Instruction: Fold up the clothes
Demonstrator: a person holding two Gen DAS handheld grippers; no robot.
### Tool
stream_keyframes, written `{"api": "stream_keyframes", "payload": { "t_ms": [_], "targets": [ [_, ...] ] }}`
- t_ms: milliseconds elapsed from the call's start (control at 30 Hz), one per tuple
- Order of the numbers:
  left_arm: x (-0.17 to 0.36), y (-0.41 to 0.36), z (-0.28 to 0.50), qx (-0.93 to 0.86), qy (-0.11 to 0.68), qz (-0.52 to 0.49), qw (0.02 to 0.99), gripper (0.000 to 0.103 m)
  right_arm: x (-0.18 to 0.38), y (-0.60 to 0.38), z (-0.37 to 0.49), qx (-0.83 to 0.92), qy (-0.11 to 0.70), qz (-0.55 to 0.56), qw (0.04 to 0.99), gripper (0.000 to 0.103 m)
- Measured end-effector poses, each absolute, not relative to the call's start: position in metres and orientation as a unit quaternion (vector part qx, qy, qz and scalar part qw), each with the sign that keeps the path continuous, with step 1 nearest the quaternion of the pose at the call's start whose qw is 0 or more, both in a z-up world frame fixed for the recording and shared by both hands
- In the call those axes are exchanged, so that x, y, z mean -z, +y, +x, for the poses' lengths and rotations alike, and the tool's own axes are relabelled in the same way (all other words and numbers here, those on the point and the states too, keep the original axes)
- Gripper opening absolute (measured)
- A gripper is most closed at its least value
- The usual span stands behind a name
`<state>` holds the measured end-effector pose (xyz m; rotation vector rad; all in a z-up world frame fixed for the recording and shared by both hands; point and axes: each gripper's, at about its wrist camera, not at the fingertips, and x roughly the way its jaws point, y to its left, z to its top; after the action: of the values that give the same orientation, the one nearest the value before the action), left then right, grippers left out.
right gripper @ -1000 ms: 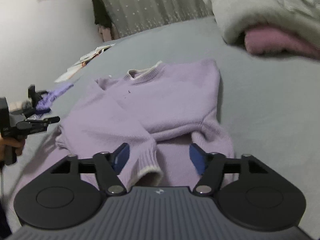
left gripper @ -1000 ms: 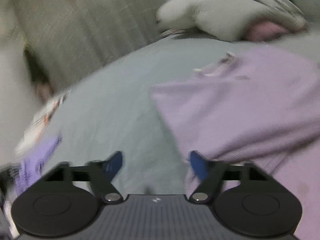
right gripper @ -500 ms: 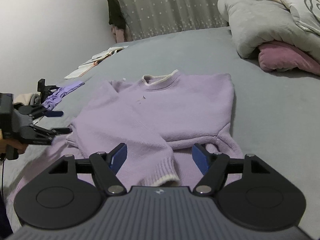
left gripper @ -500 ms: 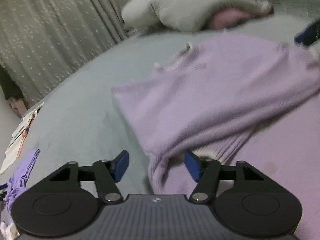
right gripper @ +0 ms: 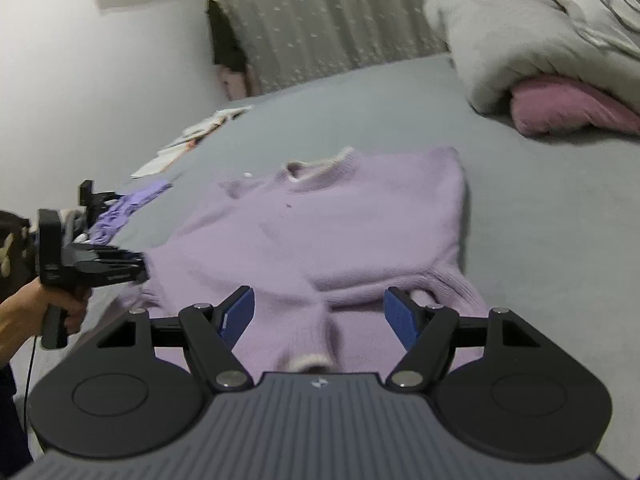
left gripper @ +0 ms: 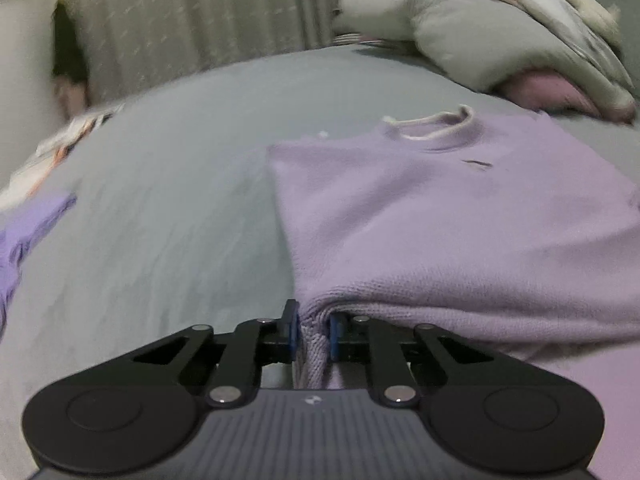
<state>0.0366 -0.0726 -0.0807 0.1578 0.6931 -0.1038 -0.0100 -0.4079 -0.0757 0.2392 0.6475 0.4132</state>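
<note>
1. Sweater (right gripper: pixel 340 232), lilac knit with a pale collar, lies spread on the grey bed (right gripper: pixel 540 220), collar toward the far edge where the curtain hangs, hem toward the near edge.
2. Progress, as judged: both sleeves appear already laid across the body, one pale cuff (right gripper: pixel 310 362) showing just ahead of the right tongs; the body itself is not yet doubled over, so the main fold remains.
3. Left tongs (left gripper: pixel 314 330) are closing, a ribbed fold of the sweater's near-left edge standing between the blue pads (left gripper: pixel 294 328), which already press on the knit.
4. Right tongs (right gripper: pixel 318 314) stand released, jaws wide, hovering above the sweater's near part with nothing between them.
5. Other items: a grey duvet (right gripper: pixel 520 40) and a pink pillow (right gripper: pixel 568 108) at the far right corner; papers (right gripper: pixel 192 140) and a smaller purple garment (right gripper: pixel 128 208) toward the left edge.
6. Hard to read: the left wrist view is motion-blurred; the hem sits under both tongs' housings; the second cuff cannot be clearly traced.
</note>
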Motion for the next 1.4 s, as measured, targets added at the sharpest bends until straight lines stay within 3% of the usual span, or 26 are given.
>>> {"api": "stream_keyframes", "payload": {
  "t_ms": [233,400,433,467,533,867,1000,1100,1167,1233,1333,1400],
  "targets": [
    [0.075,-0.057,0.027,0.05,0.35,0.026,0.935,0.018,0.094,-0.373,-0.004,-0.174,0.36,-0.012,0.917,0.073],
    [0.068,-0.05,0.025,0.044,0.358,-0.01,0.933,0.02,0.092,-0.367,-0.003,-0.16,0.344,-0.048,0.924,0.072],
    [0.068,-0.053,0.024,0.039,0.355,0.0,0.934,0.022,0.092,-0.366,-0.003,-0.169,0.341,-0.044,0.924,0.065],
    [0.069,-0.055,0.023,0.037,0.354,0.008,0.934,0.022,0.092,-0.365,-0.003,-0.178,0.338,-0.039,0.923,0.042],
    [0.07,-0.059,0.02,0.034,0.351,0.025,0.935,0.022,0.093,-0.364,0.001,-0.203,0.34,-0.018,0.918,0.009],
    [0.072,-0.066,0.02,0.016,0.351,0.045,0.935,0.025,0.075,-0.381,0.003,-0.19,0.309,0.015,0.932,0.007],
    [0.074,-0.069,0.017,0.014,0.349,0.081,0.934,0.035,0.097,-0.37,0.012,-0.174,0.348,-0.031,0.921,0.008],
    [0.074,-0.07,0.013,0.016,0.345,0.107,0.932,0.038,0.092,-0.375,0.014,-0.175,0.345,-0.016,0.922,0.012],
    [0.074,-0.073,0.01,0.017,0.342,0.134,0.93,0.04,0.085,-0.386,0.013,-0.174,0.336,-0.003,0.926,0.029],
    [0.074,-0.076,0.007,0.015,0.337,0.16,0.928,0.043,0.08,-0.396,0.013,-0.168,0.325,0.006,0.931,0.035],
    [0.075,-0.075,0.008,0.015,0.337,0.166,0.927,0.044,0.073,-0.404,0.011,-0.118,0.295,-0.04,0.947,0.035],
    [0.075,-0.074,0.008,0.015,0.338,0.163,0.927,0.044,0.075,-0.399,0.01,-0.081,0.285,-0.129,0.946,0.035]
  ]
}}
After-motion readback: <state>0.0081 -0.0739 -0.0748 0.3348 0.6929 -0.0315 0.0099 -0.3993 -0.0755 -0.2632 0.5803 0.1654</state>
